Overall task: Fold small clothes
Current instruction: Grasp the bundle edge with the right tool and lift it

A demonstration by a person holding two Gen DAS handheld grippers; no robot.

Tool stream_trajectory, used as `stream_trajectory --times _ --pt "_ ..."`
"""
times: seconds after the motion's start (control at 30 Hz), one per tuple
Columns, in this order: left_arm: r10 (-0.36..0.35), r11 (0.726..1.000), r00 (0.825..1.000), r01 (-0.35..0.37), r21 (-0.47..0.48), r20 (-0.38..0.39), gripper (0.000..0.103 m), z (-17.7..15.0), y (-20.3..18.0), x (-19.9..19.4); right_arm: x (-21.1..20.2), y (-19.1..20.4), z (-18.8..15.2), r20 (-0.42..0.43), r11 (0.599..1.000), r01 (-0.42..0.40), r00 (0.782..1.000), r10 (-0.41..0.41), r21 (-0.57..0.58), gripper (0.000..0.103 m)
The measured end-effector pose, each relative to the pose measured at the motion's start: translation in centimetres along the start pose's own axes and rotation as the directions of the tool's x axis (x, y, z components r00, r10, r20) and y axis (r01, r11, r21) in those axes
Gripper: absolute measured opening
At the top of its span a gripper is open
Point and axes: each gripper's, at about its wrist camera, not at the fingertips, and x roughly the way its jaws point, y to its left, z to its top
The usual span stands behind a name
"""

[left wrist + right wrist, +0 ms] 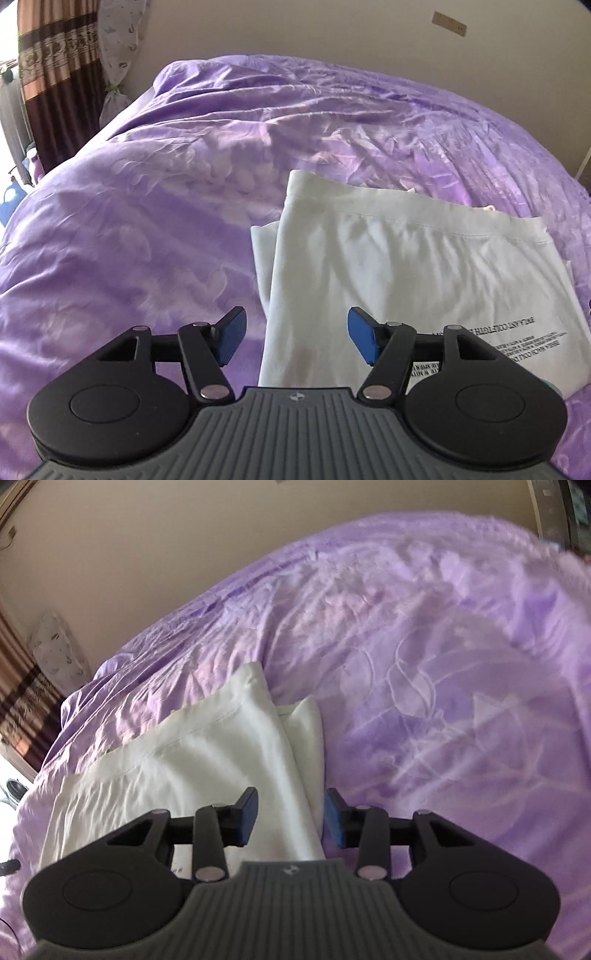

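A white t-shirt [406, 266] with black printed text lies partly folded on the purple bedspread [147, 221]. Its sides are folded in and a hem runs across the far end. My left gripper [297, 339] is open and empty, hovering over the shirt's near left edge. In the right wrist view the shirt [192, 768] lies at the lower left. My right gripper [291, 819] is open and empty over the shirt's near right edge, with a folded flap [306, 731] just ahead of it.
The purple bedspread [443, 701] covers the whole bed, wrinkled and mounded at the far end. A beige wall stands behind. Brown patterned curtains [48, 74] hang at the far left, with a blue object [9, 201] below.
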Motion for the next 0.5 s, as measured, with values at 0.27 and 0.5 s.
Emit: stream_trajectory --times 0.27,0.5 --pt "-0.024 0.999 1.000 0.024 0.026 -0.006 0.072 -0.1 -1.1 3.4 4.6 -3.0 0.2 -0.057 0.987 -0.068 0.995 0.078 0.147 0.044" --pt "-0.014 0.997 1.000 0.015 0.082 -0.016 0.072 -0.5 -1.6 4.2 7.0 -3.6 -0.1 -0.068 0.968 -0.155 0.983 0.172 0.198 0.006"
